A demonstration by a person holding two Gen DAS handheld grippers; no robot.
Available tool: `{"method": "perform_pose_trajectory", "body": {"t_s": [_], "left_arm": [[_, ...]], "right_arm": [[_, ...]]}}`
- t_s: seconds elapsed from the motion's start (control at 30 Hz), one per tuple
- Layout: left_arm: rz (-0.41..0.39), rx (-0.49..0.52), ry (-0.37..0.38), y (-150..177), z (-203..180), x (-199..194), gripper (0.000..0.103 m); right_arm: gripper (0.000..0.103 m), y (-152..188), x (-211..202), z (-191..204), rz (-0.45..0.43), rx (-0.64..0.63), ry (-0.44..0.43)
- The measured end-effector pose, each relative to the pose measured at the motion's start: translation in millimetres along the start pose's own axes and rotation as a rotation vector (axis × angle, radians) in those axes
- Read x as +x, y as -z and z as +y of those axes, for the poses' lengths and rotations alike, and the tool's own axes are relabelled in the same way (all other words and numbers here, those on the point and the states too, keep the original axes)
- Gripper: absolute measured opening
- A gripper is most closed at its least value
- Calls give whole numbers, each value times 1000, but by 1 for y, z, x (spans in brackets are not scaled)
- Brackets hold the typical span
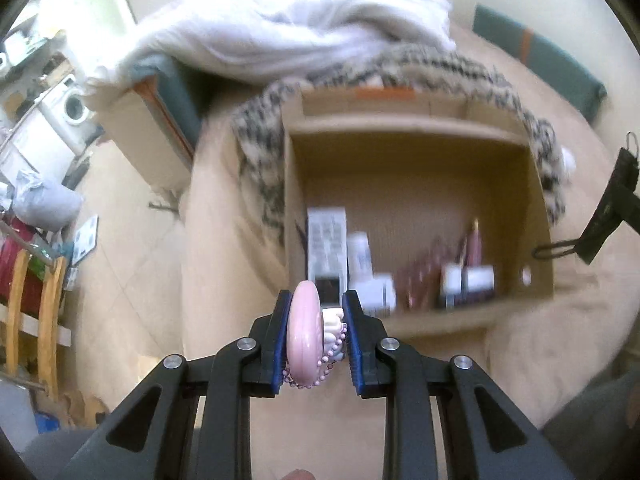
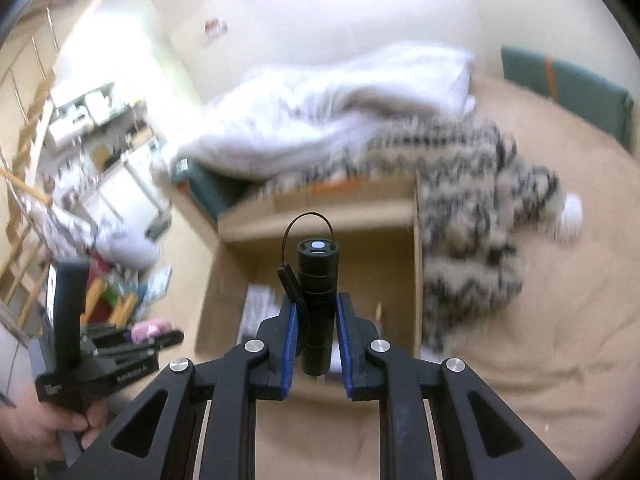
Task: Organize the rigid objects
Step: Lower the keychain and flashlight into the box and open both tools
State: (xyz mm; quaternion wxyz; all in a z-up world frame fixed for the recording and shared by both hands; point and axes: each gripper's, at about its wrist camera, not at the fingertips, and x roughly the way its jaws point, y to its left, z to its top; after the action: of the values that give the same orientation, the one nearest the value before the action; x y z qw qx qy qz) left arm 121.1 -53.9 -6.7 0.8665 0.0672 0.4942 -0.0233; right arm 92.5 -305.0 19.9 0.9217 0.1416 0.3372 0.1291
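Note:
My left gripper [image 1: 314,304] is shut on a pink round trinket [image 1: 306,332] with a bead chain and a small white figure, held just before the near wall of the open cardboard box [image 1: 416,128]. The box holds white cartons [image 1: 326,248], small jars [image 1: 468,280] and dark red items. My right gripper [image 2: 317,308] is shut on a black cylindrical flashlight [image 2: 316,300] with a wrist loop, upright over the same box [image 2: 320,224]. The left gripper with the pink trinket [image 2: 150,330] shows at the left of the right wrist view. The right gripper's tip [image 1: 604,216] shows at the right edge of the left wrist view.
The box sits on a tan bedsheet [image 1: 560,360]. A black-and-white patterned knit [image 2: 468,200] lies behind and right of it, and a white duvet [image 1: 288,28] at the back. A green headboard [image 2: 568,84] is far right. The floor, shelves and a washing machine [image 1: 74,106] are left.

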Motion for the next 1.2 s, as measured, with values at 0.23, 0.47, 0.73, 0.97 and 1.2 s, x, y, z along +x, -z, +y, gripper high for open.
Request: {"method": "perform_pose_trajectory", "body": {"t_s": [0.23, 0.47, 0.73, 0.97, 1.2], "left_arm": [[-9, -8, -15, -30, -16, 26, 22], [56, 45, -44, -35, -43, 77, 22], [129, 55, -73, -31, -54, 119, 22], [139, 70, -101, -31, -55, 133, 22], [159, 66, -87, -32, -53, 135, 23]], "right_arm": [[19, -21, 45, -7, 48, -23, 80], [19, 19, 113, -36, 332, 55, 160], [19, 47, 140, -36, 482, 40, 195], [19, 48, 148, -41, 515, 62, 204], [19, 44, 148, -41, 498, 86, 189]]}}
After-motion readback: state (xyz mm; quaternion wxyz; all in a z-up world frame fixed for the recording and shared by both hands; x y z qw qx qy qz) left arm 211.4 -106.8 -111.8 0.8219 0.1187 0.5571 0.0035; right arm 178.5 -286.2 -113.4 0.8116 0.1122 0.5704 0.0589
